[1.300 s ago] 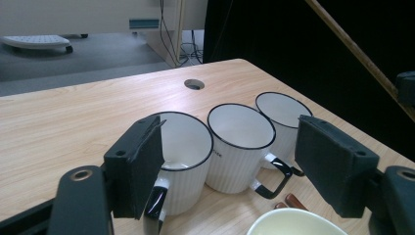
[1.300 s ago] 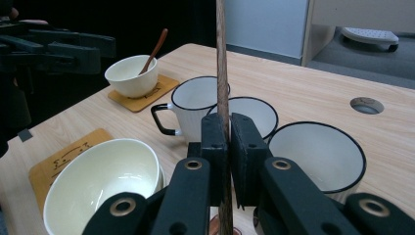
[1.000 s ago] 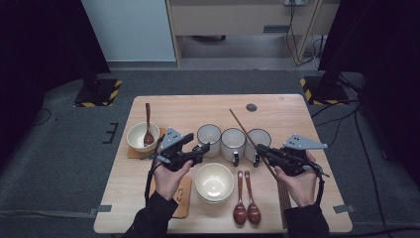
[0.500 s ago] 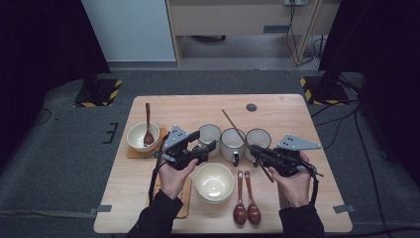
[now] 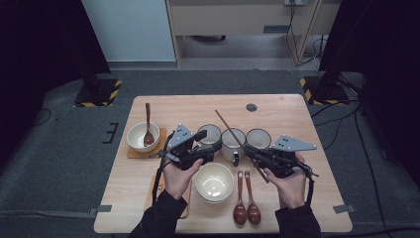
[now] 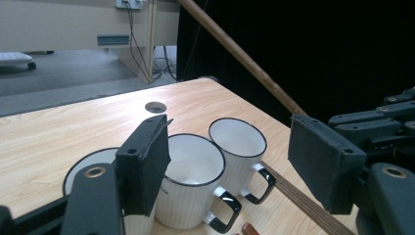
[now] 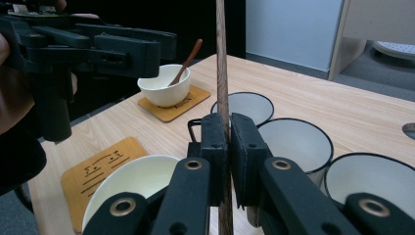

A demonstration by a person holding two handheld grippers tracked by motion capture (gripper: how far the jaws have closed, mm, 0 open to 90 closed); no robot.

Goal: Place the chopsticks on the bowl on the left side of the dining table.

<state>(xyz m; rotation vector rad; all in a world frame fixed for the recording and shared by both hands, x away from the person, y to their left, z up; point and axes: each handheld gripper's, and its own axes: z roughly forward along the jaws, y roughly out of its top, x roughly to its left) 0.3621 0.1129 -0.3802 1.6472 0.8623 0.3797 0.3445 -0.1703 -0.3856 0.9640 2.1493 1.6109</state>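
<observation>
the chopstick [image 5: 236,138] is held in the right gripper [image 5: 252,151], whose jaws are clamped tight on its lower part, so the stick rises slanting up and to the far left over the middle mug [image 5: 233,144] of three white mugs standing in a row at the middle of the tabletop [image 5: 292,114]. the left gripper [image 5: 210,141] hangs just near the left mug [image 5: 210,134], with its jaws partly apart and nothing between them; they have just been closing a little. it looks like the step is to pass the chopstick to the left gripper or to set it down by the mugs, i cannot tell which. to do it well, the left gripper should meet the stick at its free upper part, with the pads flat on both sides, and the right gripper should let go only after that grip is firm. the stick is thin and can roll or tip a mug. nearer to the person stand an empty bowl [image 5: 214,182] and two wooden spoons [image 5: 246,198]; at the far left a bowl with a spoon [image 5: 143,136] sits on a coaster.
</observation>
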